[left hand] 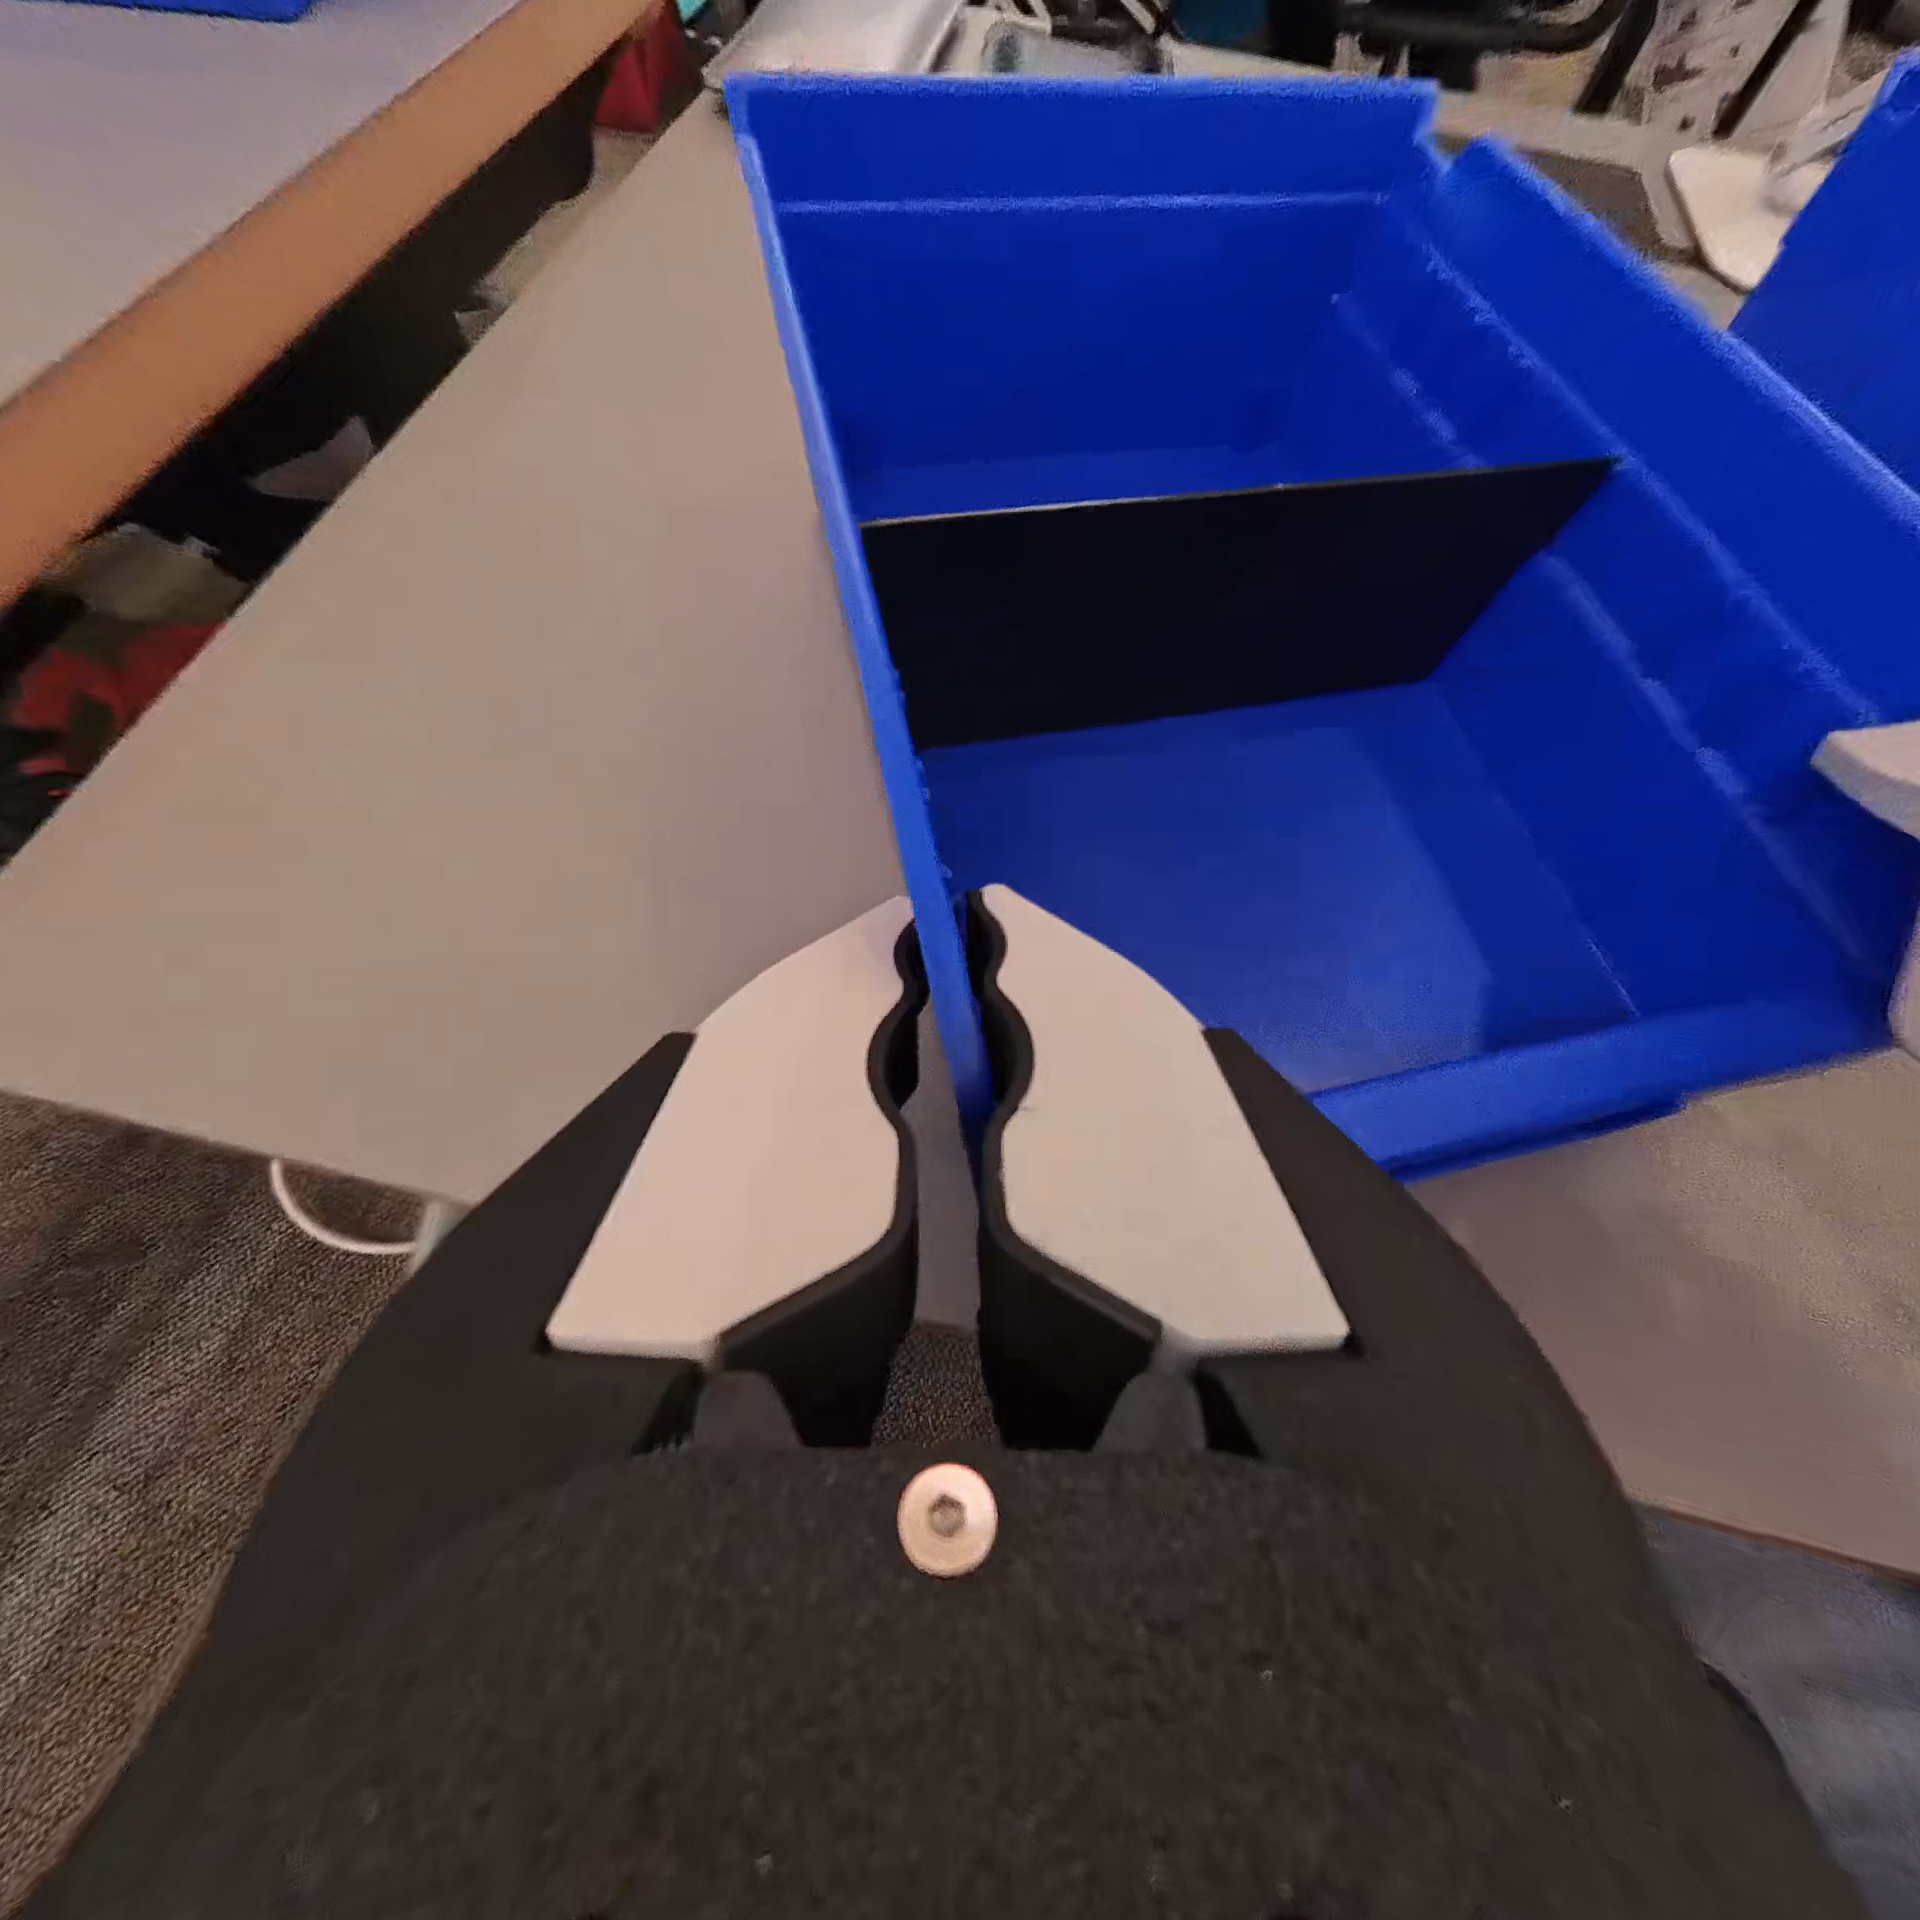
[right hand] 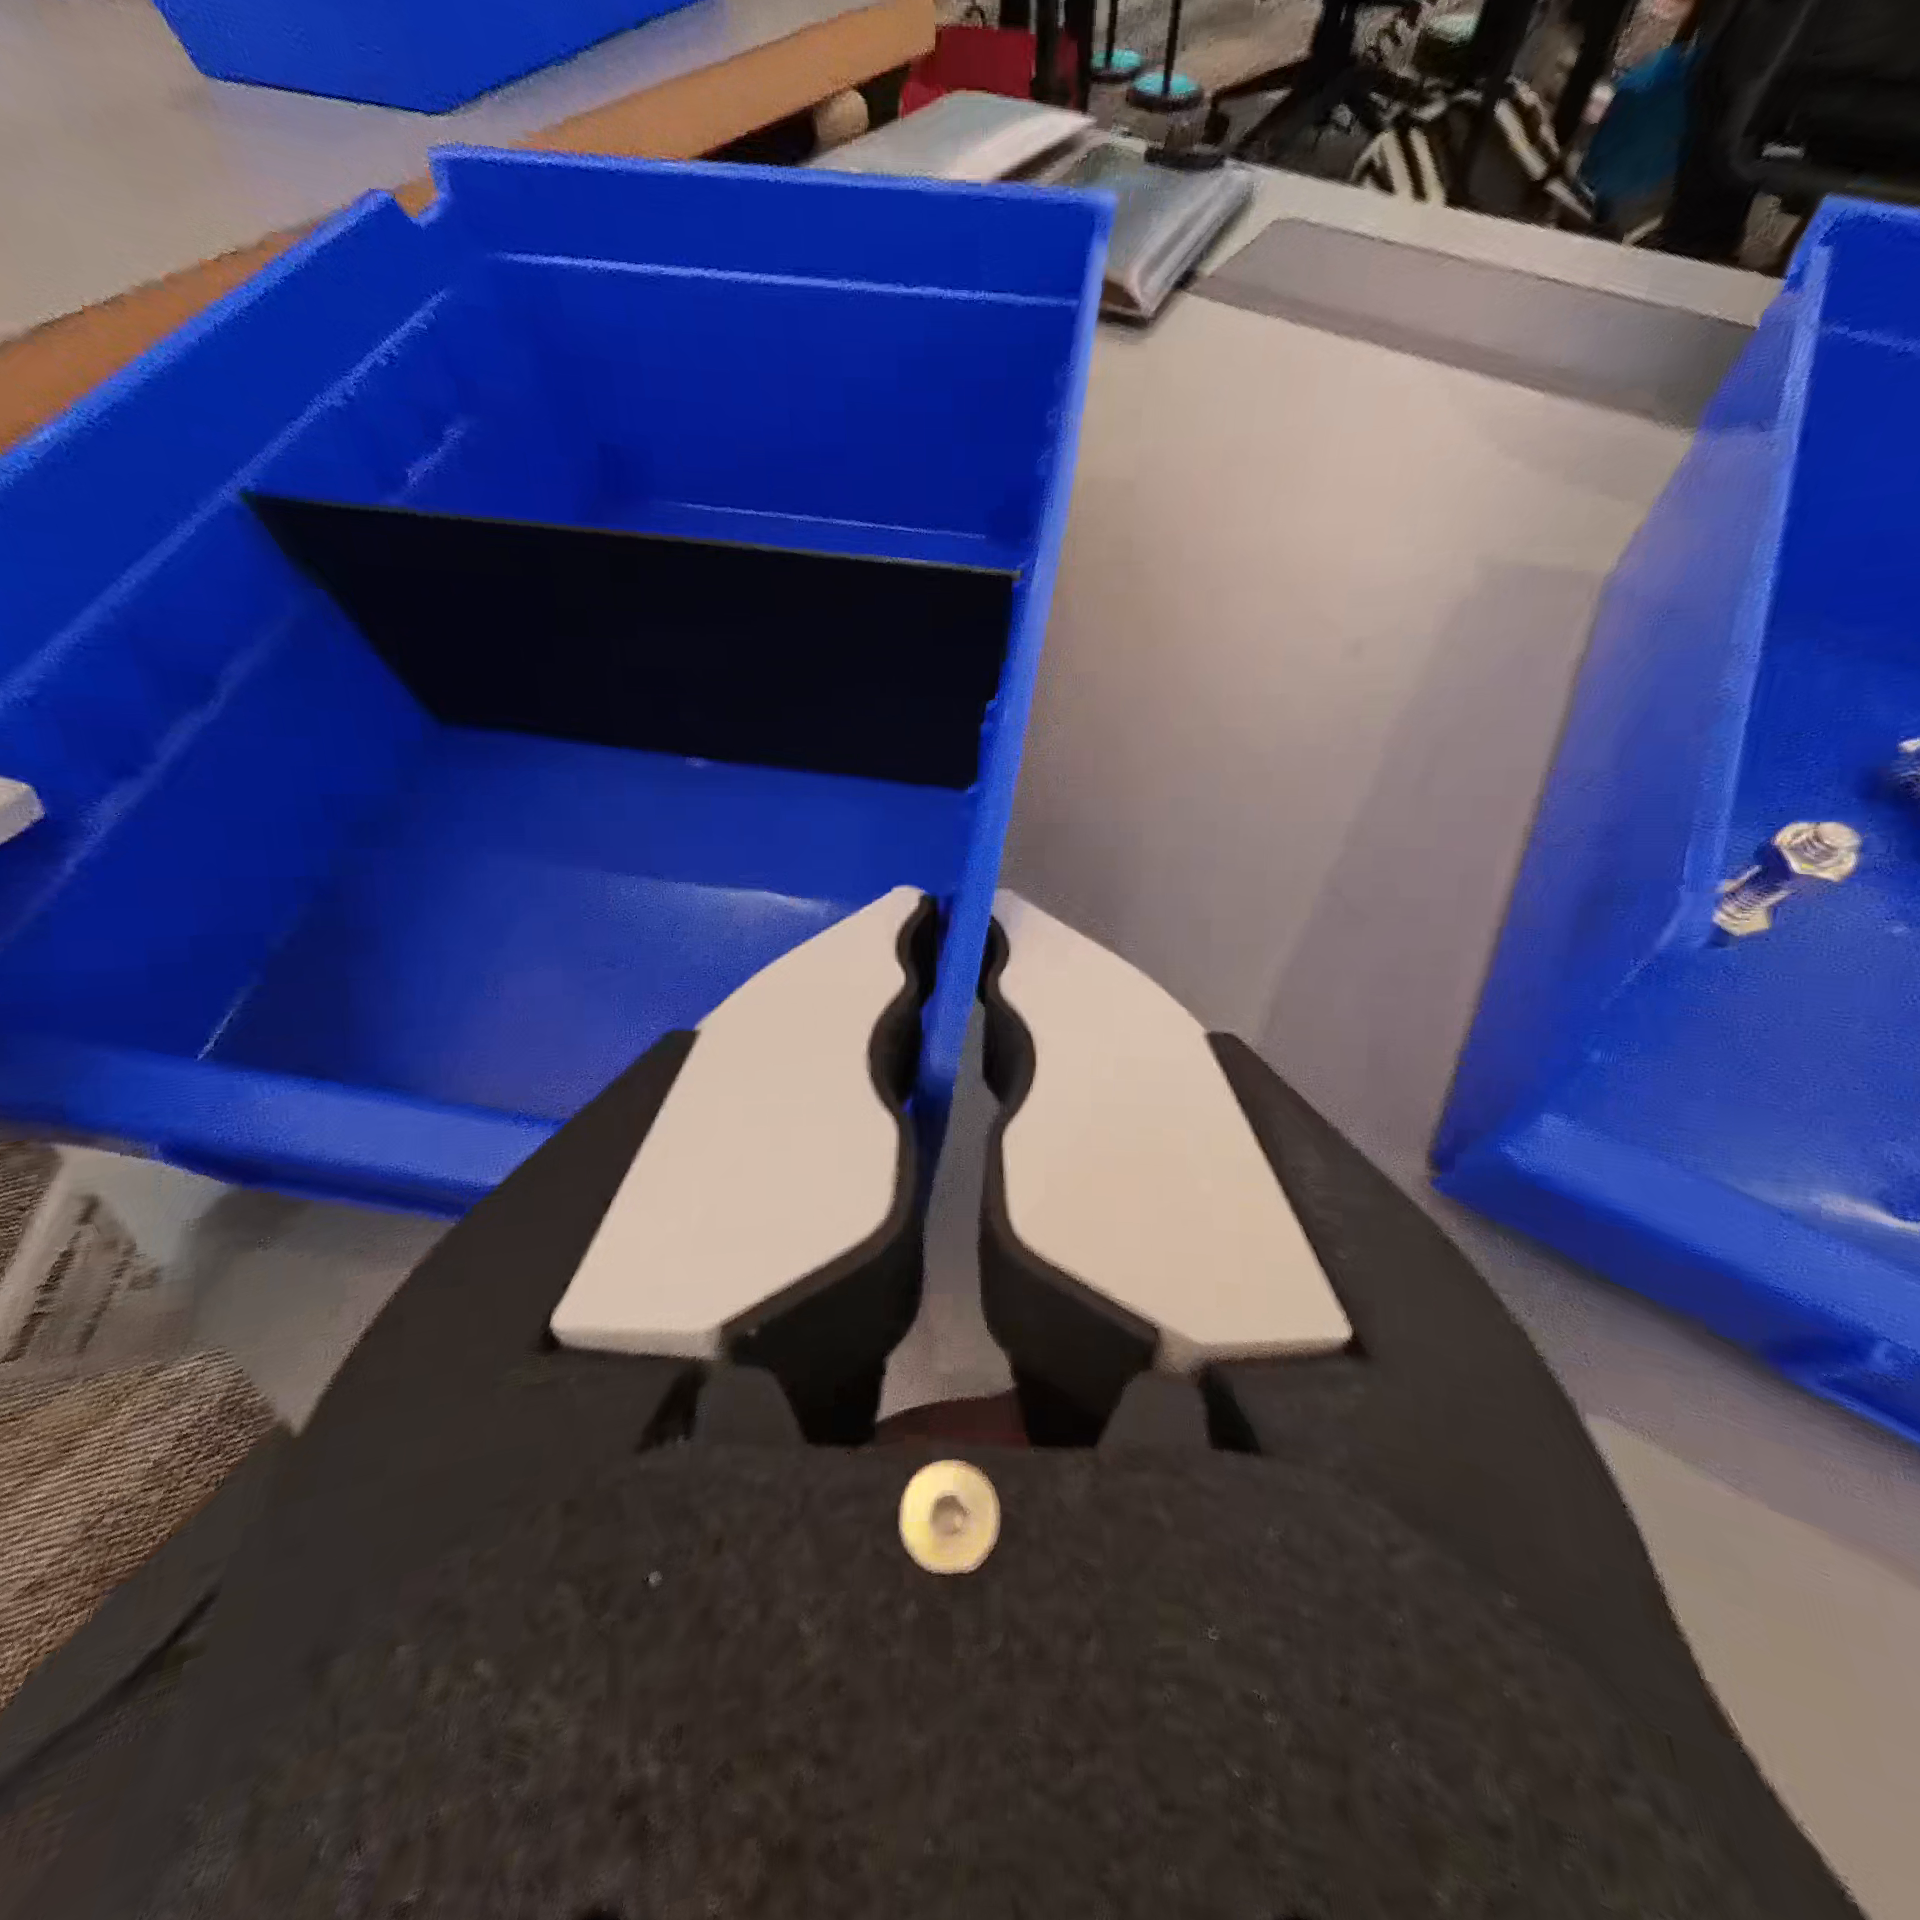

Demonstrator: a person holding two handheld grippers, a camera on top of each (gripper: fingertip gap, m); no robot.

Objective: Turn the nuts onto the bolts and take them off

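Observation:
A blue bin (left hand: 1247,987) with a black divider (left hand: 1195,603) stands on the grey table; both compartments look empty. My left gripper (left hand: 943,914) is shut on the bin's left wall (left hand: 940,987) near its front corner. My right gripper (right hand: 956,914) is shut on the same bin's right wall (right hand: 961,987), and that bin (right hand: 520,935) fills the left of the right wrist view. A second blue bin (right hand: 1714,1039) at the right holds a silver bolt with a nut on it (right hand: 1782,873). The tip of the other gripper shows at the view's edge (left hand: 1870,769).
The grey table (left hand: 468,779) continues left of the bin, with its front edge and carpet (left hand: 156,1351) below. A wood-edged table (left hand: 208,312) stands behind at the left. A third blue bin (right hand: 416,42) sits on the far table. Chairs and clutter stand at the back. Left tips to right tips: about 20 cm.

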